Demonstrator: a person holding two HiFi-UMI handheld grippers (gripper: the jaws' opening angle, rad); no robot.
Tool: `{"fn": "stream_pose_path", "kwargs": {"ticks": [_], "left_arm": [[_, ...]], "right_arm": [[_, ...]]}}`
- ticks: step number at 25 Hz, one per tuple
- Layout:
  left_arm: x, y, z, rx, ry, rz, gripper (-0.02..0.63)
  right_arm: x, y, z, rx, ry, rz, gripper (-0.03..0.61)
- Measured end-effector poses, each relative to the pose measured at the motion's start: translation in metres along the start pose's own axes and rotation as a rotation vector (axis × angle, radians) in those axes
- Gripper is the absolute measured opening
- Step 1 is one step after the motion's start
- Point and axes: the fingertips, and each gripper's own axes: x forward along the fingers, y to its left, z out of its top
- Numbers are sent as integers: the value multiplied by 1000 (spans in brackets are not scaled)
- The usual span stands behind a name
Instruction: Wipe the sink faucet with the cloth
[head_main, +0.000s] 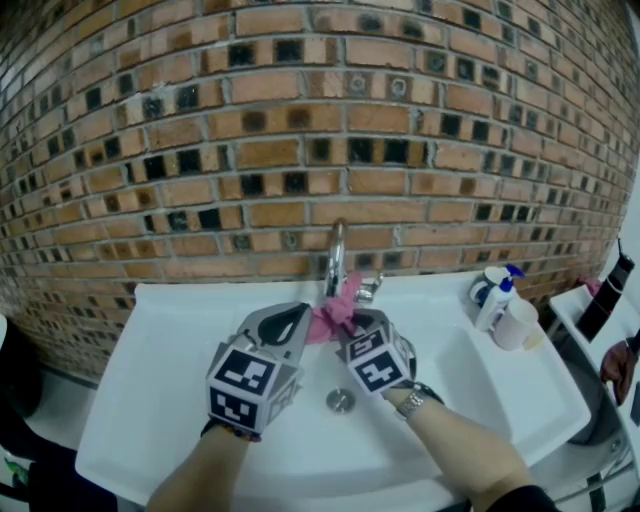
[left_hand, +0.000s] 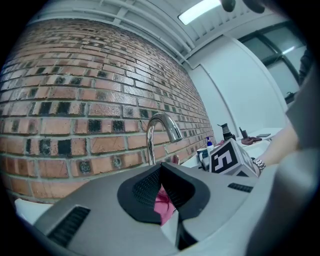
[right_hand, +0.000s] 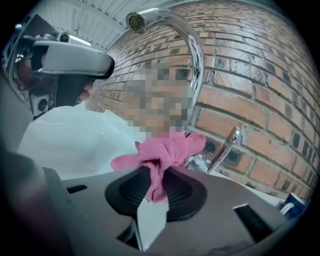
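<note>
Tension should be held in the pink cloth (head_main: 335, 312), clamped by left gripper (head_main: 304, 320) and right gripper (head_main: 349, 325), and rubbed against the faucet (head_main: 336, 250) just ahead.

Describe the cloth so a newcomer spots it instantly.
Under the brick wall sits a white sink with a chrome faucet. At the faucet's base, the left tool and right tool pinch the cloth: bunched and bright pink amid white and chrome.

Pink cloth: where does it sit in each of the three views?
Head view: pink cloth at centre, at the foot of the faucet.
Left gripper view: pink cloth low centre, pinched between the jaws.
Right gripper view: pink cloth at centre, bunched above the jaws.
Shared landmark: the curved faucet.
</note>
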Motion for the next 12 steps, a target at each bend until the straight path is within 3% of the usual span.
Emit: {"fn": "stream_pose_path", "kwargs": {"ticks": [12], "left_arm": [[0, 1, -6, 1, 12, -2, 0]], "right_arm": [[2, 5, -9, 2, 39, 35, 83]]}}
